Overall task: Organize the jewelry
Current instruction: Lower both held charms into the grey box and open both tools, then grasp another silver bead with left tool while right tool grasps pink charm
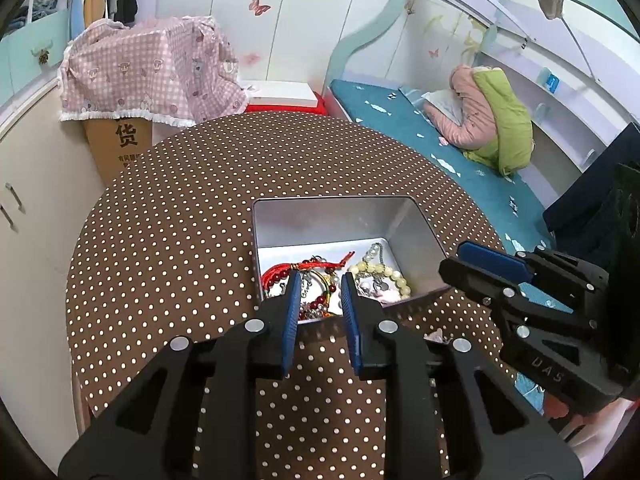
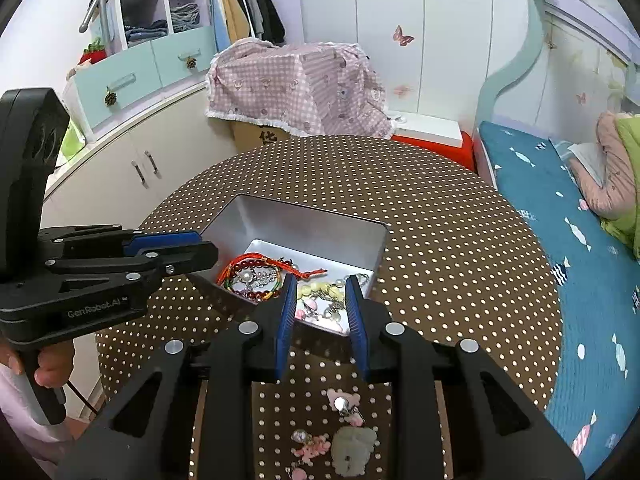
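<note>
Flanking one tin (image 1: 416, 236): two open grippers (image 1: 320, 280) (image 2: 321, 286)

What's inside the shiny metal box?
The metal box holds a red bead bracelet, a pale bead bracelet and tangled chains. The gripper fingers and near wall hide some of the pile.

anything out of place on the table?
Yes: several pink hair clips and trinkets lie loose on the polka-dot table, outside the metal tin that holds the bracelets.
</note>
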`<state>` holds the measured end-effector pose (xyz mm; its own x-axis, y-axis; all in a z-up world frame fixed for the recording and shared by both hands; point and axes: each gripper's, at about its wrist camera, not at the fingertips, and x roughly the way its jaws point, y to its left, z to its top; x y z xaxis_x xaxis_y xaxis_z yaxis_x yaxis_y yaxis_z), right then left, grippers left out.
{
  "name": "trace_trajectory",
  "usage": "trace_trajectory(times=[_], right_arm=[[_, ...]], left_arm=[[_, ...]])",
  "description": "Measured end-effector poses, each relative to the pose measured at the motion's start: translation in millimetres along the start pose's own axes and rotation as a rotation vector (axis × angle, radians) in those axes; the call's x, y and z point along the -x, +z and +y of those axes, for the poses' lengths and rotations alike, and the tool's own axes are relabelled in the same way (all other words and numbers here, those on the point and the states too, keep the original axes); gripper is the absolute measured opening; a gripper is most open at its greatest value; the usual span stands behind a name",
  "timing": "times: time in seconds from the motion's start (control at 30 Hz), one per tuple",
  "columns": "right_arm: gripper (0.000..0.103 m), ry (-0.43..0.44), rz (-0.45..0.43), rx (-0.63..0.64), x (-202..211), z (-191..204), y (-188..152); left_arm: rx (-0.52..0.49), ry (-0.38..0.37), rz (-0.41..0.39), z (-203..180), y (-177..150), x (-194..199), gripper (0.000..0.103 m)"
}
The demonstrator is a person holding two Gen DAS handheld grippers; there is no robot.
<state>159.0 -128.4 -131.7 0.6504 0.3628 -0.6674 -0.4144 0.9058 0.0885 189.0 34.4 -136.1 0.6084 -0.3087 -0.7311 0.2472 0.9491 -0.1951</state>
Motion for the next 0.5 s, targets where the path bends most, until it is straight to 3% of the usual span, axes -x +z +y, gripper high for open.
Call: trace_trajectory(times=[0.3,0.5], right_arm=[[0.031,-0.036,-0.009,-0.033,20.9,-7.1,-14.7],[0.033,-0.047,0.014,-0.061,26.5,-14.2,-33.2]], left_arm=[[-0.024,-0.009,0.014,-16.6,-17.7,9.3,0.022],[-0.066,-0.043,0.047,-36.2,-34.2,8.0,0.028]])
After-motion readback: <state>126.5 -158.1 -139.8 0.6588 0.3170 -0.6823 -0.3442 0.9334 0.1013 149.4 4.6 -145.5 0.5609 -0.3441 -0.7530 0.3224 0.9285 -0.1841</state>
